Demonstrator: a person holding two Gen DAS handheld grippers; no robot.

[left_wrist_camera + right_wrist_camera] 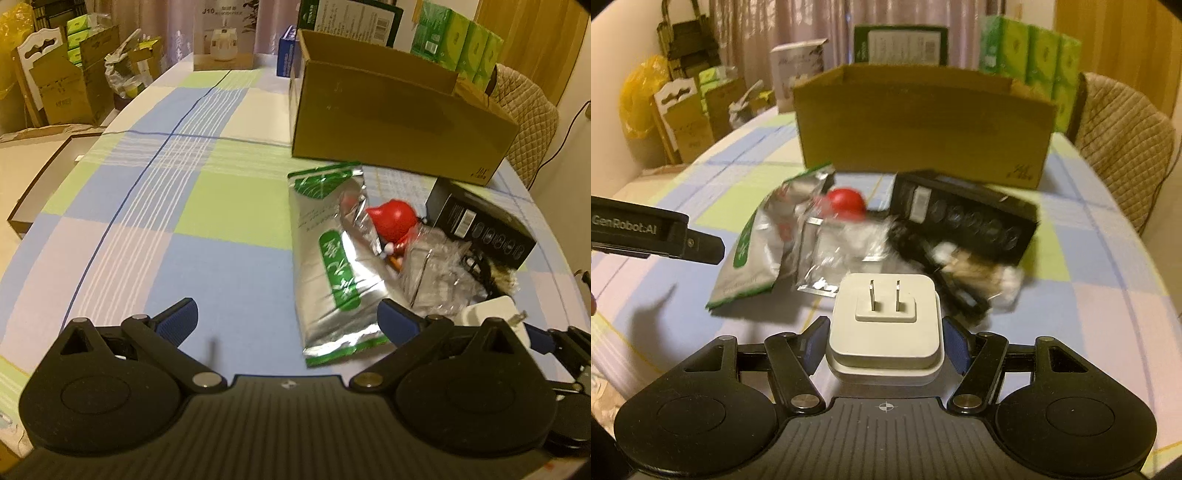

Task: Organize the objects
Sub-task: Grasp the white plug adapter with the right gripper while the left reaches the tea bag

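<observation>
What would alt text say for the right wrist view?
The right tongs grip a white plug adapter, prongs facing forward, above a checked tablecloth. Beyond lie a silver-green pouch, a red toy, a black box and an open cardboard box.

The left wrist view is taken from low over the checked tablecloth (155, 229), along the left gripper (286, 319), with the silver-green pouch (328, 258) close ahead to the right. The right wrist view is aimed straight at the open cardboard box (923, 125), with the white plug adapter (886, 325) filling the near foreground. Pouch, red toy (395, 218), black carton (484, 225), box and quilted chair (528, 122) are shared by both views; the left gripper (713, 249) is seen from the right's side.
</observation>
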